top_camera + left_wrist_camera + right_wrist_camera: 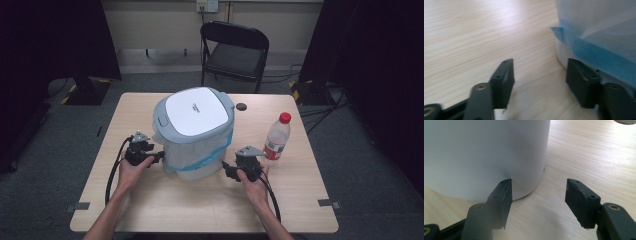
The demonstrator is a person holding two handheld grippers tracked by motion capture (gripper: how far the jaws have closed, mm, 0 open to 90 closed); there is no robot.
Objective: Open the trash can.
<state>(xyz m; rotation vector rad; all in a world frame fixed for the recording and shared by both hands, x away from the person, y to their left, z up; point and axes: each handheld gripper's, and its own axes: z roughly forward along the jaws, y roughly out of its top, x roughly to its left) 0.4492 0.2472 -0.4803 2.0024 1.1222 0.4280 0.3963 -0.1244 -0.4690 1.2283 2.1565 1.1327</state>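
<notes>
A white lidded bin (195, 131) with a grey-rimmed lid and a blue-edged plastic liner hanging over its sides stands in the middle of the table. My left gripper (161, 156) sits low at the bin's left base, open, and its right jaw is close against the bin wall (599, 27) below the blue liner band (596, 53). My right gripper (225, 167) is at the bin's right base, open, its left jaw almost touching the white wall (486, 155). Nothing is between either pair of jaws (540, 77) (537, 197).
A clear water bottle (277, 136) with a red cap and red label stands right of the bin. A small dark round hole (241, 106) lies in the wooden table (200, 200) behind the bin. A black folding chair (234, 50) stands beyond the far edge.
</notes>
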